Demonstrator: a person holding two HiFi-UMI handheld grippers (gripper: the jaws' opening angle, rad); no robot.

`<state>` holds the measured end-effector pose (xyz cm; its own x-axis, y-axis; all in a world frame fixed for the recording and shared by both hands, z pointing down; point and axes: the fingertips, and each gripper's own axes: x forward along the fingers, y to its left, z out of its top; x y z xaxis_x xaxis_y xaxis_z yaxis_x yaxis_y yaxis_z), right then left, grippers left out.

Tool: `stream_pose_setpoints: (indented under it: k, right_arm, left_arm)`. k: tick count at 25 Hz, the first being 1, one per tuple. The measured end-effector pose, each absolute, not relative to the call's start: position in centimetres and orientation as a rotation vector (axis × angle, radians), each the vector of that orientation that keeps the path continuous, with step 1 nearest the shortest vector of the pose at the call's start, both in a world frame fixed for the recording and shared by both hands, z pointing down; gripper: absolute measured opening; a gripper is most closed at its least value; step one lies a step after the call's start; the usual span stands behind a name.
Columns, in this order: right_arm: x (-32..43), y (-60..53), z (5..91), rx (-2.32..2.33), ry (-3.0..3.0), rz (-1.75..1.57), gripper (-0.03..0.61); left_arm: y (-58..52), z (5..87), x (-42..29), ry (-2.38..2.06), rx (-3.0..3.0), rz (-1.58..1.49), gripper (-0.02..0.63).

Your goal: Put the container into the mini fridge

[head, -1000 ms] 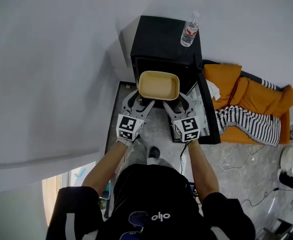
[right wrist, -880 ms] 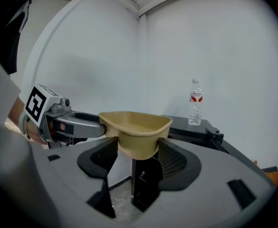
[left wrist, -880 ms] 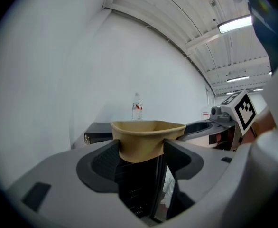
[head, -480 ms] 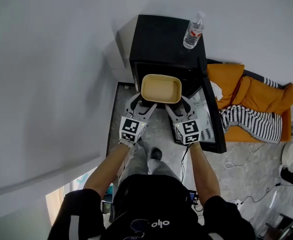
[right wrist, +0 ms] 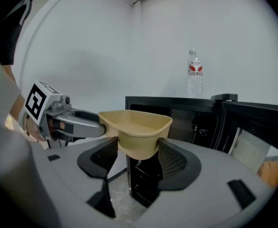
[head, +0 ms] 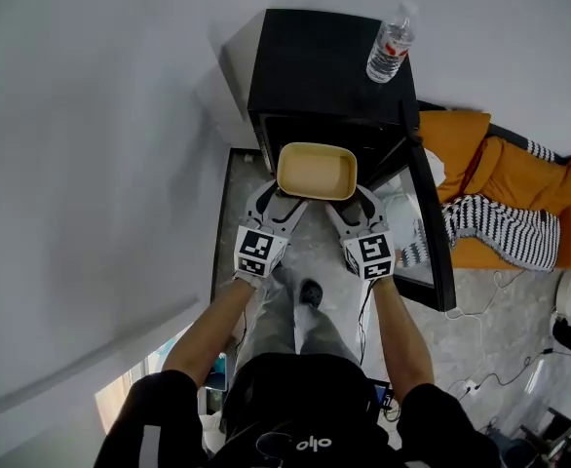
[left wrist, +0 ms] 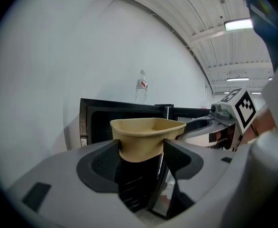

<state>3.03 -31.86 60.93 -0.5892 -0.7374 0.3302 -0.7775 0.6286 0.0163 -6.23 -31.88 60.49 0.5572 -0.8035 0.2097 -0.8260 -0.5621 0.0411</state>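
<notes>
The right claw [right wrist: 136,148] has both jaws pressed against a corner of the tan container [right wrist: 138,123], which sits just above them. To the claw's left, the left claw [right wrist: 94,127] meets the container's far side. Beyond stands the black mini fridge [right wrist: 177,112], with its door [right wrist: 258,123] swung open to the right and a water bottle [right wrist: 194,79] upright on top.

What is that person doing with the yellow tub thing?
A person is holding a tan container with two grippers, one in each hand. The left gripper pinches one near corner and the right gripper pinches the other. The container is held up in front of a black mini fridge whose door is swung open. It is not set inside yet. A water bottle stands on top.
</notes>
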Motion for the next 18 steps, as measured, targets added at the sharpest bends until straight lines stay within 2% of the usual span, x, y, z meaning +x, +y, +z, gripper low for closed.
stream_pose_setpoints:
  k: [18]
  right_arm:
    - [4.0,-39.2,64.9,1.247,-2.492,0.239,0.275]
  left_arm:
    - [-39.4,64.9,-5.4,-1.356,2.600,0.268,0.295]
